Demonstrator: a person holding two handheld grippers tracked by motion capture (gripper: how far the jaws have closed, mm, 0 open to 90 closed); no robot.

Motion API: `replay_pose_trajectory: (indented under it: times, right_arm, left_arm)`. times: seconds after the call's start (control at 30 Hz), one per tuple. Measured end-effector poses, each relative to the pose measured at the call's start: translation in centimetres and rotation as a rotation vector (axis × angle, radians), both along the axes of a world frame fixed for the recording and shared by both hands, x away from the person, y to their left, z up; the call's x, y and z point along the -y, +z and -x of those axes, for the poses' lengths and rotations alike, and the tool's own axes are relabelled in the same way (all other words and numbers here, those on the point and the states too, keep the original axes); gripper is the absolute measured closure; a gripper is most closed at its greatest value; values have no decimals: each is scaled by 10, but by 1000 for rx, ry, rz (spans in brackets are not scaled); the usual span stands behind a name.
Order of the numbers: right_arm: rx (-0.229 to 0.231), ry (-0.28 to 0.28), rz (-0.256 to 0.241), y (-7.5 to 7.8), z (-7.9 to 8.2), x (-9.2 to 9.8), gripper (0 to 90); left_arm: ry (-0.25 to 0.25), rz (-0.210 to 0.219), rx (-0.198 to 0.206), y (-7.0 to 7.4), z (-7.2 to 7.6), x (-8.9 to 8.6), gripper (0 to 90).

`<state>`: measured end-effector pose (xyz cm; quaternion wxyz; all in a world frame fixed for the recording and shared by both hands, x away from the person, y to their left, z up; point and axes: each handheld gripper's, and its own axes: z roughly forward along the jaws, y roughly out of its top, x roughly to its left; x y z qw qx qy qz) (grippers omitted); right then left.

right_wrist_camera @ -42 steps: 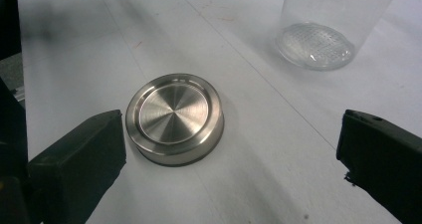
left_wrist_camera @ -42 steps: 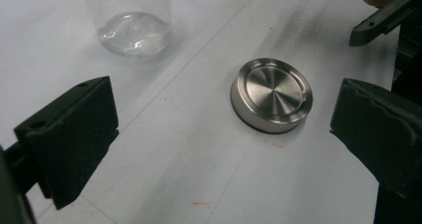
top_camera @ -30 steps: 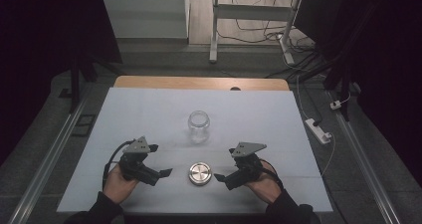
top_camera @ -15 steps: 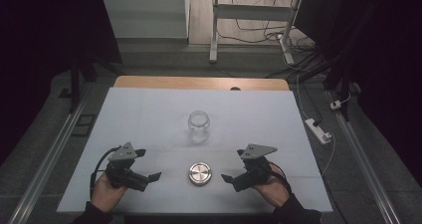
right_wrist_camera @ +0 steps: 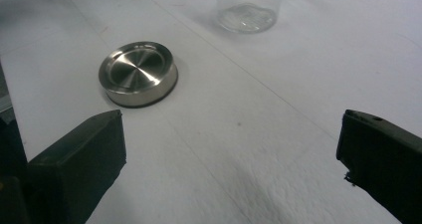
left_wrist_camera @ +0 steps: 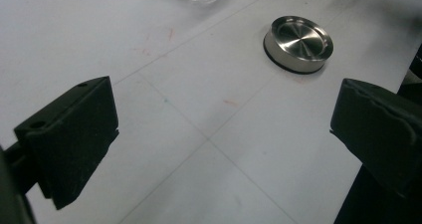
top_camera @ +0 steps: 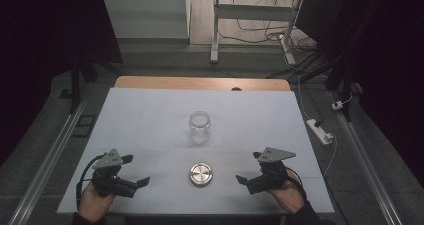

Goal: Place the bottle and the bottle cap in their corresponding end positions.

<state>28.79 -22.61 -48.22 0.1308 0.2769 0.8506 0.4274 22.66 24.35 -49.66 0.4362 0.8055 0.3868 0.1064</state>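
White tabletop (top_camera: 150, 120), near edge: left gripper (top_camera: 131, 183) and right gripper (top_camera: 248, 180), both drawn back toward the person since a second ago, jaws apart, empty. Between them: round brushed-steel lid (top_camera: 201, 174), flat, untouched. Farther: clear glass jar (top_camera: 199, 125), upright, open. Judgement: capping not begun.

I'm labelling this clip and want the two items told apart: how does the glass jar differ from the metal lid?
The glass jar is clear and see-through; the metal lid is opaque, shiny brushed steel. The jar stands taller with an open mouth; the lid is a low, flat disc. The jar sits farther from the person, the lid nearer, between the two grippers. Both are round, rest on the white table, apart, and neither is held.
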Motion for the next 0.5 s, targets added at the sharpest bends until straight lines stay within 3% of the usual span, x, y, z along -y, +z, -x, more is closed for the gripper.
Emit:
replay_pose_trajectory:
  times: [0.5]
  right_arm:
    - [13,-101,-2,0,12,35,0]
  left_arm:
    - [81,-1,-5,-4,21,-25,0]
